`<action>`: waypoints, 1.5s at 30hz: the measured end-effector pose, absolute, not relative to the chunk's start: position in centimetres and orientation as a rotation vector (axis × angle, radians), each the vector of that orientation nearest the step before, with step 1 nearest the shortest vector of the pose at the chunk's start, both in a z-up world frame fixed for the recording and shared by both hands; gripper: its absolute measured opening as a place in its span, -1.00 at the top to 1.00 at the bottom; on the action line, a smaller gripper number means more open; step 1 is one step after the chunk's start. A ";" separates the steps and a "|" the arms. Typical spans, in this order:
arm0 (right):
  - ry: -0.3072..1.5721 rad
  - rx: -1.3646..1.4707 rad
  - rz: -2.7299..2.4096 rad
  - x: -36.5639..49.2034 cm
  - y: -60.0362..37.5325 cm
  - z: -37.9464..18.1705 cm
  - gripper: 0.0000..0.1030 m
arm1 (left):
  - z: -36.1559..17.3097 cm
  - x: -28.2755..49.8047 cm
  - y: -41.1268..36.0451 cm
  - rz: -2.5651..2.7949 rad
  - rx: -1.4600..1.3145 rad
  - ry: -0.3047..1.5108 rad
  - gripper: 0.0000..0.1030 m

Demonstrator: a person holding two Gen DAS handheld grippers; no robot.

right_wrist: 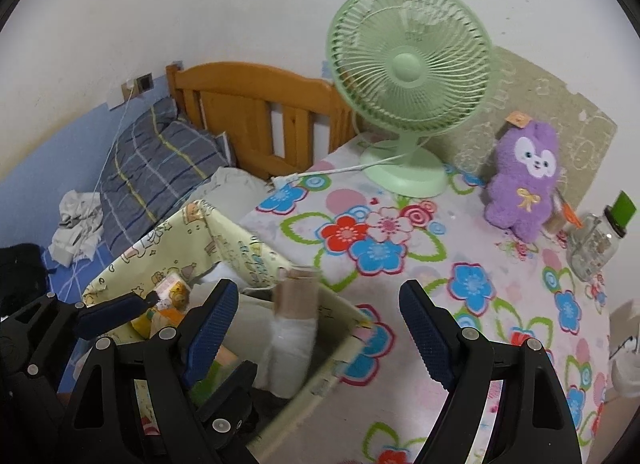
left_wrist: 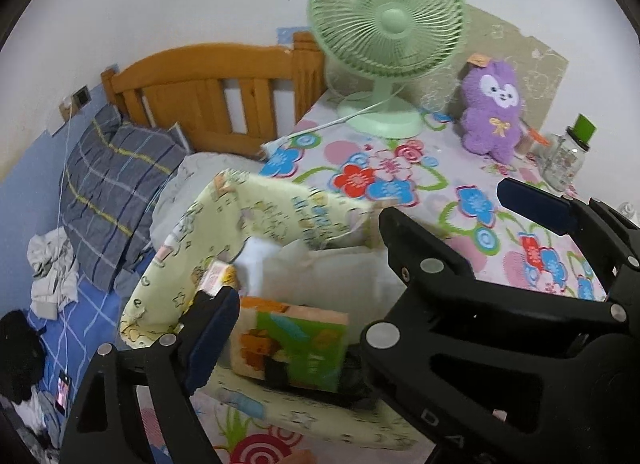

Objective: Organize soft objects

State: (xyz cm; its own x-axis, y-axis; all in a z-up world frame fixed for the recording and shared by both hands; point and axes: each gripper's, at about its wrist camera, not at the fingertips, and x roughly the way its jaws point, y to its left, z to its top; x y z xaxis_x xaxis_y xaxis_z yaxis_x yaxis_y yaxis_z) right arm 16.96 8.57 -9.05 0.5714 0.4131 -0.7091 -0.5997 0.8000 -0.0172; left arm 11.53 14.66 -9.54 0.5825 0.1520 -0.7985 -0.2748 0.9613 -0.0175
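Both grippers w/ jaws spread, nothing held: left gripper (left_wrist: 296,300) over yellow fabric bin (left_wrist: 168,264) at table's bed-side edge, right gripper (right_wrist: 316,324) beside it; next prob. reach purple plush (right_wrist: 524,179) near table's back edge by fan (right_wrist: 408,83), needs a soft mid-body pinch.
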 end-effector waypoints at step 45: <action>0.439 -0.036 0.175 6.2 -19.7 1.6 -0.77 | -0.5 4.3 -4.8 -0.055 -0.080 0.596 -0.84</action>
